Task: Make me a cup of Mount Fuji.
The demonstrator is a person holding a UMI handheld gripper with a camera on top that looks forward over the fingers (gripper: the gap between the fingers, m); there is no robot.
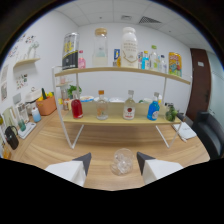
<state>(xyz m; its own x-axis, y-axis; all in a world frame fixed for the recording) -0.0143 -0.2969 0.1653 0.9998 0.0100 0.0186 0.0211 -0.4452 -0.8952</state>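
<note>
Your hand-held gripper [113, 161] is released around the glass [122, 161] on the table [100, 142]; centre it, then close gently.

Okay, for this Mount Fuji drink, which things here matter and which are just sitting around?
For the job: glass standing between the open gripper fingers; red bottle, clear bottle, red-label bottle, blue bottle on the lower shelf.

Probably just lying about: orange pot, plant, chair.

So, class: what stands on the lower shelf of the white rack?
On the lower shelf stand four bottles: red, clear, clear with red label, blue. Anything behind them is hidden.
</note>
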